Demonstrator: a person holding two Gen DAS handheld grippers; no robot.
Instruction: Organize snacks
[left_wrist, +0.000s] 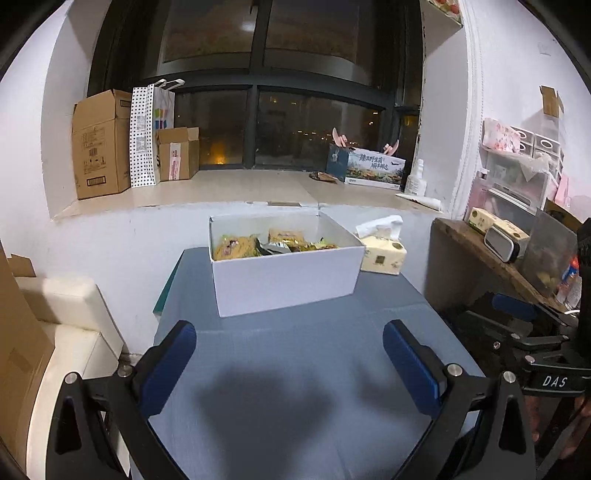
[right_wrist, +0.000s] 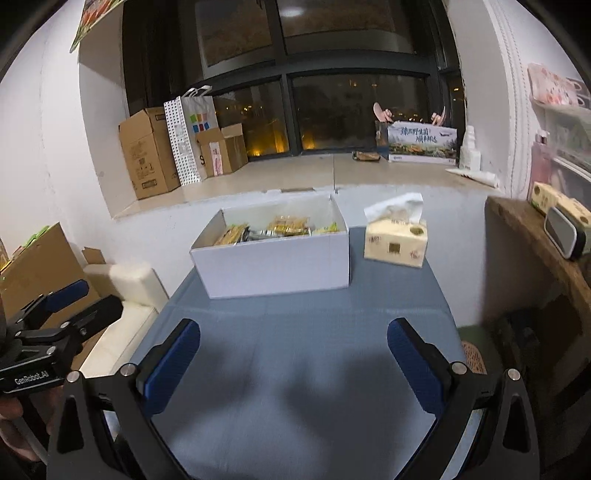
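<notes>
One white box of snack packets, one tissue pack, both grippers' fingers spread.

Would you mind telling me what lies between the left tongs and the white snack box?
Only bare blue tablecloth separates the left tongs from the white snack box, per the left wrist view.

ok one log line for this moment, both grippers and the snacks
left gripper: open, empty | right gripper: open, empty | snacks: in white box | table: tissue pack beside box

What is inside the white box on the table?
The white box holds several snack packets, mostly yellow, with one silvery wrapper among them. Only the top layer shows; the box's front wall hides anything lower, so their number is unclear.
</notes>
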